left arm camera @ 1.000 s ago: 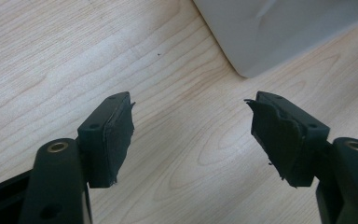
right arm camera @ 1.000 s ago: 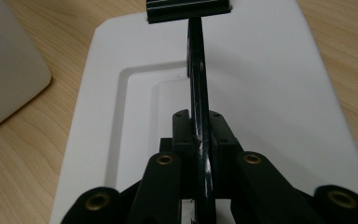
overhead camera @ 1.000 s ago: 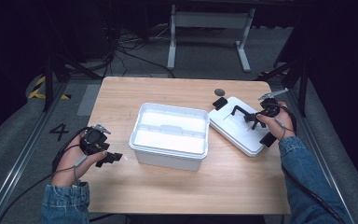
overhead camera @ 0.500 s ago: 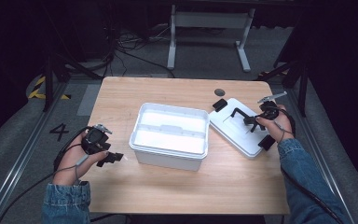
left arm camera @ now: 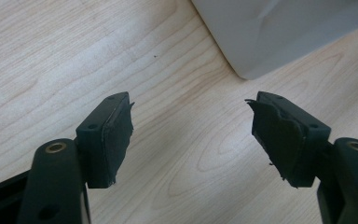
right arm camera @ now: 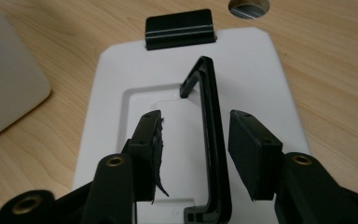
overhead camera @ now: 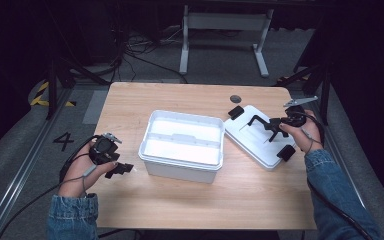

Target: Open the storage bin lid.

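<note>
My left claw (overhead camera: 121, 169) rested low on the wooden bench (overhead camera: 190, 205) at its near left side, jaws spread wide apart with nothing between them. Just beyond it, to its right, stood the one white plastic box (overhead camera: 182, 145), open on top, its near corner (left arm camera: 279, 37) showing past my left jaws without touching them.

My right claw (overhead camera: 259, 121) hovered over the single white lid (overhead camera: 260, 145), which lay flat on the bench just right of the box. Its jaws stood apart, one on each side of the lid's black handle (right arm camera: 210, 140); the handle was raised off the lid and ran between the pads (right arm camera: 247, 154), closer to the right-hand one, though I could not tell whether either pad touched it.

The lid carried two black latches: one (overhead camera: 286, 152) at its near right end beside my right hand (overhead camera: 300, 132), and one (right arm camera: 179, 29) at the far end. Farther still, a single round hole (overhead camera: 235, 98) was set in the benchtop, just past the lid.
</note>
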Motion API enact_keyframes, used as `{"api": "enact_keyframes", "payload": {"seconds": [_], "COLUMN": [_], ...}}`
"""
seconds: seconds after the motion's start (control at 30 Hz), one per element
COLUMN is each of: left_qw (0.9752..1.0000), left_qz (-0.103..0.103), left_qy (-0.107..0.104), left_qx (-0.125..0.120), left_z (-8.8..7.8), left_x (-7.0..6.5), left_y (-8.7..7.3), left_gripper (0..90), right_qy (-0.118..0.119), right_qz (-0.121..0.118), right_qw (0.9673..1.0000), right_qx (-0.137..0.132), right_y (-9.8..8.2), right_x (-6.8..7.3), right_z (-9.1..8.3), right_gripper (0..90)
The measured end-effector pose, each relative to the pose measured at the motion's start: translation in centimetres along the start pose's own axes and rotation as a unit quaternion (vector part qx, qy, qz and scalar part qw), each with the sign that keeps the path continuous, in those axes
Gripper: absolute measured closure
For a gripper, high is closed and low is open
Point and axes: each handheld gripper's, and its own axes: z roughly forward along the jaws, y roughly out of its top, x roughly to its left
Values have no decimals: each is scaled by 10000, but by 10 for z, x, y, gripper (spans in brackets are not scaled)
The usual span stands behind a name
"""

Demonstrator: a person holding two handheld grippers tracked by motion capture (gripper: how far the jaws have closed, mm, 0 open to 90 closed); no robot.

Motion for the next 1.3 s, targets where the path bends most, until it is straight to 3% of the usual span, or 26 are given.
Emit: {"api": "enact_keyframes", "payload": {"seconds": [0.07, 0.13, 0.23, 0.3, 0.37, 0.43, 0.57, 0.7, 1.3], "left_qw": [10000, 10000, 10000, 9999, 9999, 9999, 9999, 9999, 9999], "left_qz": [-30, -43, -93, -120, -126, -105, -96, -97, -58], "left_qy": [17, 49, 28, 31, 35, 25, 33, 41, 33], "left_qx": [-26, -34, -8, 0, 19, 27, 17, 31, 79], "left_z": [0, -1, -2, -2, -1, -1, -1, 0, 3], "left_x": [-1, 0, 0, -1, -1, -1, -1, -1, -2], "left_y": [-1, -3, -7, -8, -9, -9, -9, -8, -5], "left_gripper": [297, 299, 297, 297, 294, 293, 292, 288, 285], "right_qy": [-4, -131, 24, 70, 184, 224, 460, 653, 928], "right_qz": [-45, -228, -545, -593, -694, -717, -815, -765, -1060], "right_qw": [10000, 9997, 9985, 9982, 9974, 9972, 9955, 9948, 9897], "right_qx": [-20, 11, -4, -11, 59, 58, 114, 170, 254], "right_y": [1, 5, 5, 5, 0, -1, -12, -28, -72], "right_x": [3, 15, 37, 41, 59, 63, 84, 102, 147], "right_z": [-4, -14, -26, -28, -33, -34, -37, -36, -21], "right_gripper": [542, 535, 531, 522, 517, 515, 513, 513, 506]}}
